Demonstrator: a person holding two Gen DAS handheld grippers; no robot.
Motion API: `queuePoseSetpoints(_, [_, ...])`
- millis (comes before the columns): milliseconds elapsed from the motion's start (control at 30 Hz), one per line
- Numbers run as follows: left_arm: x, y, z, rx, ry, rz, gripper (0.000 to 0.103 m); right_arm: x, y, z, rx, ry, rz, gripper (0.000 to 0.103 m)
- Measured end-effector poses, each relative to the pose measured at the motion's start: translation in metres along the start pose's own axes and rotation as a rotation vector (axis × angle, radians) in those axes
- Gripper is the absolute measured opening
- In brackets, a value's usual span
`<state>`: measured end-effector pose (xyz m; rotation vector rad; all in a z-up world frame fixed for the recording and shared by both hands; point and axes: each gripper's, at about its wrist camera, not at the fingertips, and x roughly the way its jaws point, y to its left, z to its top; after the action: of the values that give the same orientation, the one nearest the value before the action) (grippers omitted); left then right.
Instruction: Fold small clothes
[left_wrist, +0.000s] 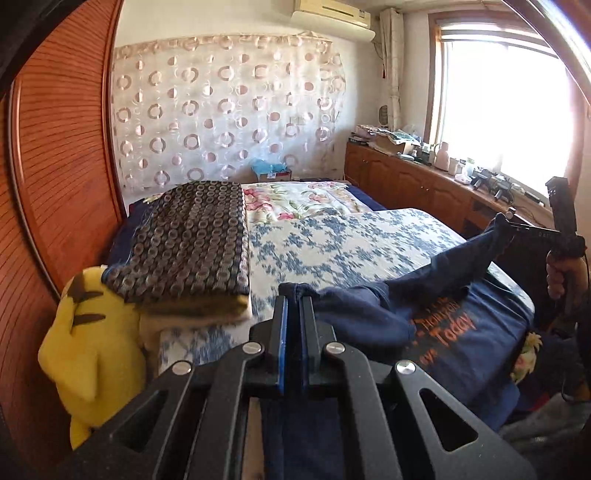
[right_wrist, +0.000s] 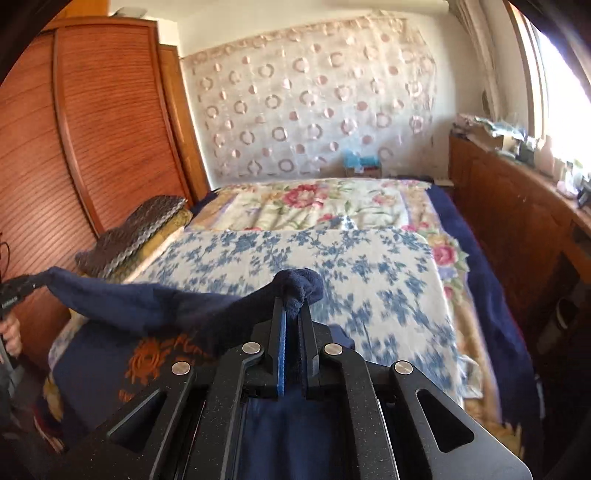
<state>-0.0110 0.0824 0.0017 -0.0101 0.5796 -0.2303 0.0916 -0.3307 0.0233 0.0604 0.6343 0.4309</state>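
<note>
Left wrist view: the left gripper (left_wrist: 294, 295) has its jaws pressed together on an edge of the navy shirt (left_wrist: 369, 314), and across the bed the right gripper (left_wrist: 511, 219) pinches the far end of the same edge, where the cloth rises in a taut peak. The right wrist view agrees: the right gripper's jaws are clamped on a bunched corner of the shirt, and the fabric runs off leftward to the other gripper at the picture's edge. So the held edge stretches between the two grippers, its long axis crosswise to the way both point, while the rest of the shirt (orange lettering (left_wrist: 448, 328) showing) lies on the blue-flowered blanket (left_wrist: 332, 243) below and between them. Neither hand looks nearer to the body of the garment. I judge the coming fold turns on carrying both corners together, keeping that edge straight.
</note>
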Motion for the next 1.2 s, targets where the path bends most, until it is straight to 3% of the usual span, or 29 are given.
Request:
queuePoseSetpoints(200, [-0.025, -0.007, -0.019, -0.016, -0.002, -0.007, 0.003, -0.04, 0.014, -0.013, -0.018, 0.008, 0.027, 0.002])
queuePoseSetpoints(367, [-0.035, -0.008, -0.036, -0.037, 0.019, 0.018, 0.003, -0.061, 0.032, -0.031, -0.107, 0.05, -0.009, 0.002])
queuePoseSetpoints(533, [-0.024, 0.002, -0.064, -0.078, 0.075, 0.037, 0.004, -0.051, 0.028, -0.069, -0.096, 0.14, -0.048, 0.003])
queuePoseSetpoints(733, [-0.013, 0.008, -0.075, -0.1, 0.123, 0.037, 0.006, -0.033, 0.009, -0.098, -0.042, 0.207, -0.088, 0.003])
queuePoseSetpoints(833, [-0.014, 0.007, -0.072, -0.089, 0.12, 0.033, 0.015, -0.032, 0.007, -0.1, -0.041, 0.209, -0.094, 0.003])
queuePoseSetpoints(900, [-0.019, 0.008, -0.069, -0.082, 0.096, 0.026, 0.039, -0.033, 0.008, -0.099, -0.049, 0.206, -0.1, 0.004])
queuePoseSetpoints(967, [-0.022, 0.01, -0.065, -0.091, 0.084, 0.019, 0.044, -0.034, 0.01, -0.097, -0.061, 0.205, -0.119, 0.011])
queuePoseSetpoints(1033, [-0.024, 0.013, -0.062, -0.098, 0.066, 0.022, 0.058, -0.039, 0.012, -0.093, -0.079, 0.193, -0.146, 0.022])
queuePoseSetpoints(1167, [-0.018, 0.018, -0.051, -0.096, 0.055, 0.034, 0.059, -0.05, 0.01, -0.08, -0.104, 0.151, -0.183, 0.054])
queuePoseSetpoints(1200, [-0.014, 0.019, -0.048, -0.095, 0.053, 0.053, 0.059, -0.051, 0.008, -0.076, -0.108, 0.144, -0.19, 0.056])
